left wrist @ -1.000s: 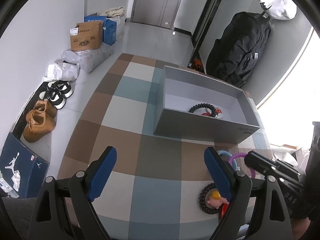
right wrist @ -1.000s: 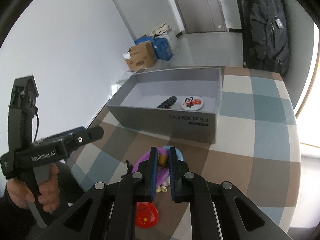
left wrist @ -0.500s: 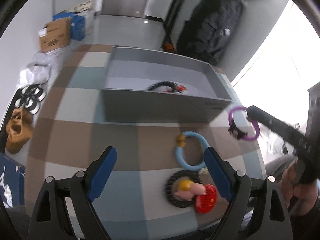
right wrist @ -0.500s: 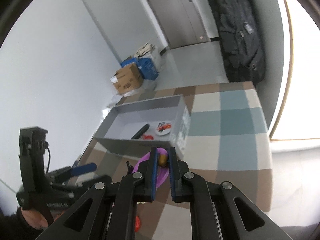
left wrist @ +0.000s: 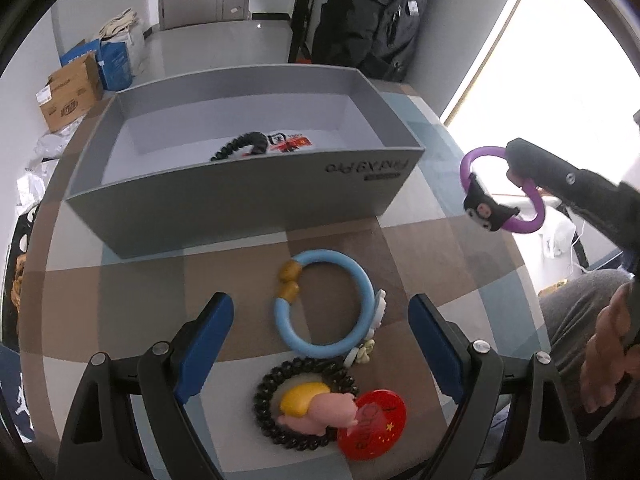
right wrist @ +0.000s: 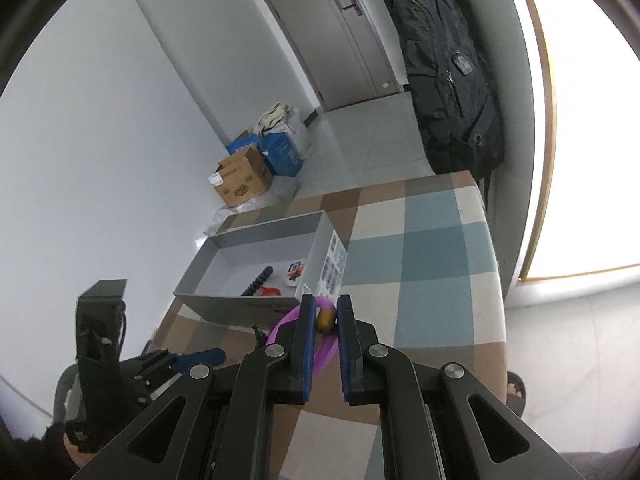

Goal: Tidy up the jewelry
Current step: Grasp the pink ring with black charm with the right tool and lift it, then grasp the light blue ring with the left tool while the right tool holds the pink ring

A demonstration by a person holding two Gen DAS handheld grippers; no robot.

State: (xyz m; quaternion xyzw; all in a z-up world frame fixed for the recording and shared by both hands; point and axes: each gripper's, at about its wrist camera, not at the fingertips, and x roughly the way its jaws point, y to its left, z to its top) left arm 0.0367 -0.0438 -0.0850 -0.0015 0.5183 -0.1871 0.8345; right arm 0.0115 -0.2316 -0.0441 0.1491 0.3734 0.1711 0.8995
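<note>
Right tool (right wrist: 323, 322), jaws closed on the purple ring (left wrist: 502, 188), holds it in the air beside the right end of the grey box (left wrist: 240, 204), above the checked surface (left wrist: 132, 308). The grip falls on the ring's band near an amber bead (right wrist: 325, 319); a black cat charm (left wrist: 486, 210) hangs from the ring's lower side. Left tool (left wrist: 320, 332), jaws wide and empty, hovers over the blue ring (left wrist: 326, 302), which lies flat just in front of the box. Nearer the viewer lie a black bead bracelet (left wrist: 266, 412) with a pink-and-yellow figure (left wrist: 316, 406) on it and a red badge (left wrist: 372, 418) touching it. Inside the box: a black coiled band (left wrist: 240, 148) and a round printed badge (left wrist: 288, 142).

Risks, as judged from here. The purple ring is pinched on a thin, smooth band, so the charm's weight may swing it or let it slip before it clears the box wall. Released too early, it would land on the surface or catch the rim. The blue ring lies close to the bracelet and a small white charm (left wrist: 362, 354); wide jaws closing there may drag neighbours along.
</note>
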